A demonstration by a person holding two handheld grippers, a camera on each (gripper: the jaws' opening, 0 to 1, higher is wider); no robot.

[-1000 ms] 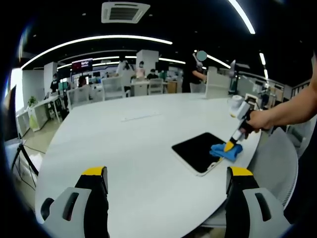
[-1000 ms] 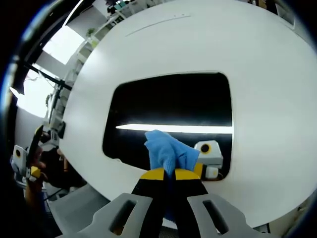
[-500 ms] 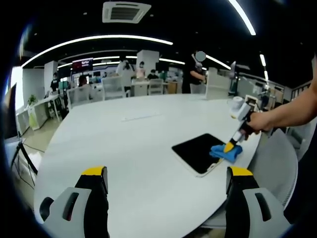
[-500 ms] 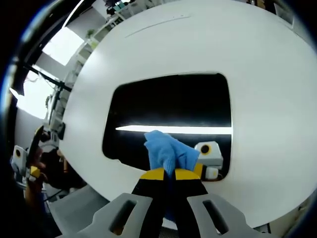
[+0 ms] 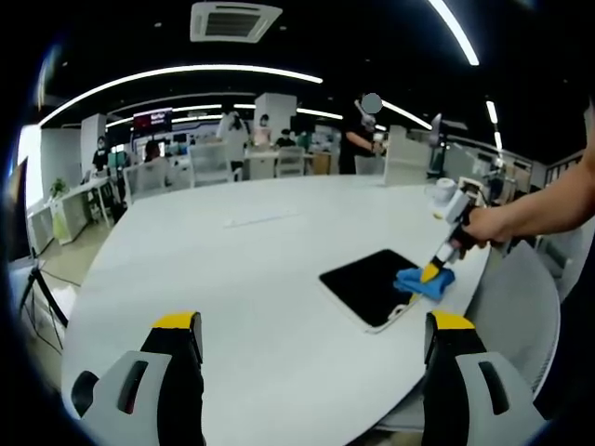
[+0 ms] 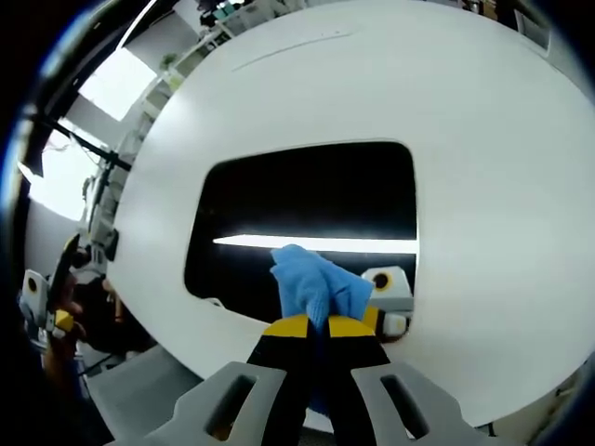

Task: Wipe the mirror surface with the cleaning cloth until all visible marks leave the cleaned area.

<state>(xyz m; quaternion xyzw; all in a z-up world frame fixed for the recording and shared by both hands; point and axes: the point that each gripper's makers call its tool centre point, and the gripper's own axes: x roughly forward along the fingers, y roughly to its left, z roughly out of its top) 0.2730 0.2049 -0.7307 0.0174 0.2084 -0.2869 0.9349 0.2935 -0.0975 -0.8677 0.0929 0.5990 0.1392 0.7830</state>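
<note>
A dark rectangular mirror lies flat on the round white table, near its right edge. My right gripper is shut on a blue cleaning cloth, which presses on the mirror's near right corner. A bright ceiling light and the gripper's own camera box are reflected in the glass. My left gripper hangs open above the table's near side, well left of the mirror, with nothing between its yellow-tipped fingers.
A person's hand and forearm hold the right gripper. A white cup stands at the table's far right. A grey chair sits beside the table edge. Desks, chairs and people fill the office behind.
The cloth has slid slightly toward the mirror's right edge in the right gripper view. The left gripper has stayed put.
</note>
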